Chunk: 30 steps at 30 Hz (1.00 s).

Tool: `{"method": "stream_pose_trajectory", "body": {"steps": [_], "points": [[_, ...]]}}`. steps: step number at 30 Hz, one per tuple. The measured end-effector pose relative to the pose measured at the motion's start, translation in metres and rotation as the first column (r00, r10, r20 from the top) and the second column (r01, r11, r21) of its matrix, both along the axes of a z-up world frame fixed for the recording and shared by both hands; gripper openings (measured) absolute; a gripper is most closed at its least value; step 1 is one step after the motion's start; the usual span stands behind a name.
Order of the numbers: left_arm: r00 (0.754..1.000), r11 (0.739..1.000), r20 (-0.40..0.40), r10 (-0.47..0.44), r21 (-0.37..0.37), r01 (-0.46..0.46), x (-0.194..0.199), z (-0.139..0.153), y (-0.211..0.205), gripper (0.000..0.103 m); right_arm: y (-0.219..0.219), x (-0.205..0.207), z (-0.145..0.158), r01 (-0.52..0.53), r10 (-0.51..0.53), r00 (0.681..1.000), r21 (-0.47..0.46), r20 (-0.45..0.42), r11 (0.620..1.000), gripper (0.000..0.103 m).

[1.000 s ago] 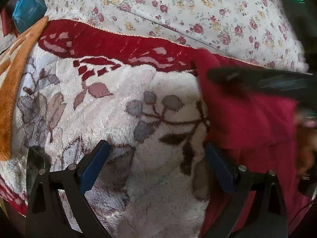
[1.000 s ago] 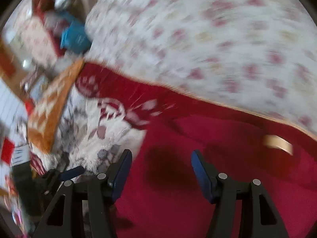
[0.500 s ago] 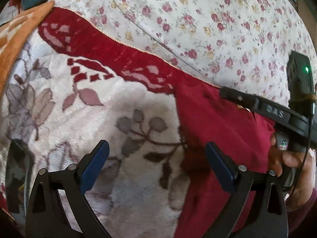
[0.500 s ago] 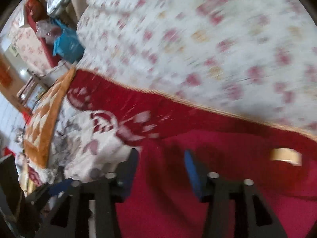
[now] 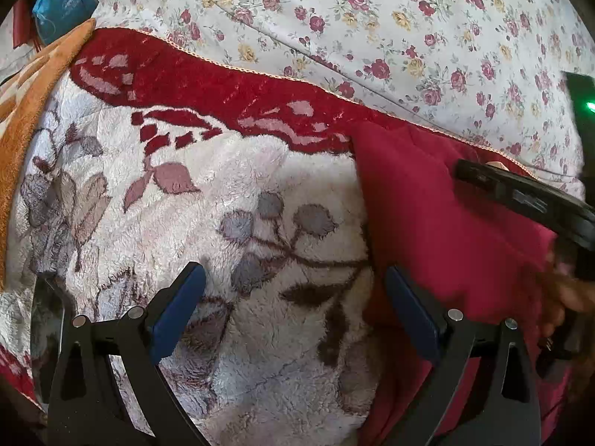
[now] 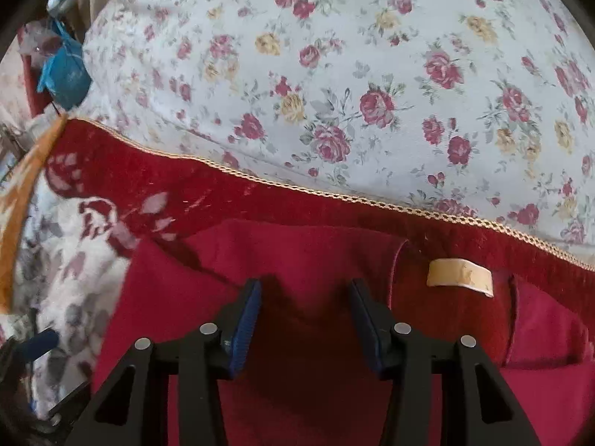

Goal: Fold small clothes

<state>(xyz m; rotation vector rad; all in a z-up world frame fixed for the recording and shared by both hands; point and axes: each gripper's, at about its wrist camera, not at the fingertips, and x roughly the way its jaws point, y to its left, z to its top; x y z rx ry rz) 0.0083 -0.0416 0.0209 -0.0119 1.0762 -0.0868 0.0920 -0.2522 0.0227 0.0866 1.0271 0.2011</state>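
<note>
A dark red garment [image 5: 438, 223] lies flat on a fluffy white blanket [image 5: 223, 186] with a red border. A tan neck label [image 6: 459, 275] shows on the garment [image 6: 305, 256] near its top edge. My left gripper [image 5: 293, 275] is open over the blanket, its right pad just by the garment's left edge. My right gripper [image 6: 305, 286] hangs close over the garment's upper part, left of the label, jaws apart with nothing between them. In the left wrist view one of its black fingers [image 5: 520, 197] crosses the garment, with a hand [image 5: 569, 297] behind it.
A floral bed sheet [image 6: 334, 74] lies beyond the blanket's gold-trimmed edge. An orange cloth [image 5: 22, 119] borders the blanket on the left. A blue bag [image 5: 61, 3] sits at the far left corner.
My right gripper has come down and forward over the red garment, closer to its top edge. The left gripper stays over the same patch of blanket.
</note>
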Motion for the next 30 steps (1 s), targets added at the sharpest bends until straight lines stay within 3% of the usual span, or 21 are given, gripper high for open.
{"method": "stream_pose_trajectory", "body": {"steps": [6, 8, 11, 16, 20, 23, 26, 30], "points": [[1.000, 1.000, 0.001, 0.000, 0.000, 0.000, 0.000, 0.000, -0.001, 0.098, 0.001, -0.041, 0.018, -0.098, 0.097, 0.995, 0.128, 0.009, 0.987, 0.048], [1.000, 1.000, 0.003, 0.002, 0.002, -0.002, 0.000, 0.000, -0.001, 0.098, 0.012, -0.048, 0.006, -0.115, 0.119, 0.993, 0.116, -0.023, 0.987, 0.049], [1.000, 1.000, 0.008, 0.004, -0.003, -0.004, -0.001, 0.002, -0.001, 0.098, 0.015, -0.054, 0.001, -0.106, 0.105, 0.994, 0.060, 0.016, 0.993, 0.049], [0.999, 0.999, 0.044, 0.000, -0.051, 0.002, -0.008, 0.015, 0.001, 0.098, -0.007, -0.068, 0.016, -0.036, 0.040, 0.999, 0.129, -0.023, 0.991, 0.049], [0.993, 0.988, 0.110, -0.038, -0.143, 0.054, -0.019, 0.031, -0.006, 0.098, -0.037, -0.097, 0.022, 0.008, -0.007, 1.000, 0.047, -0.013, 0.999, 0.049], [0.993, 0.986, 0.095, -0.076, -0.138, 0.088, -0.021, 0.028, -0.024, 0.098, -0.070, -0.118, 0.018, 0.075, -0.074, 0.997, 0.016, -0.025, 0.997, 0.049], [0.992, 0.984, 0.067, -0.105, -0.134, 0.114, -0.022, 0.019, -0.039, 0.098, -0.100, -0.128, 0.012, 0.130, -0.128, 0.991, 0.051, -0.043, 0.990, 0.049], [0.991, 0.988, 0.058, -0.123, -0.082, 0.127, -0.021, 0.009, -0.053, 0.098, -0.129, -0.141, 0.027, 0.174, -0.172, 0.985, 0.089, -0.033, 0.981, 0.049]]}}
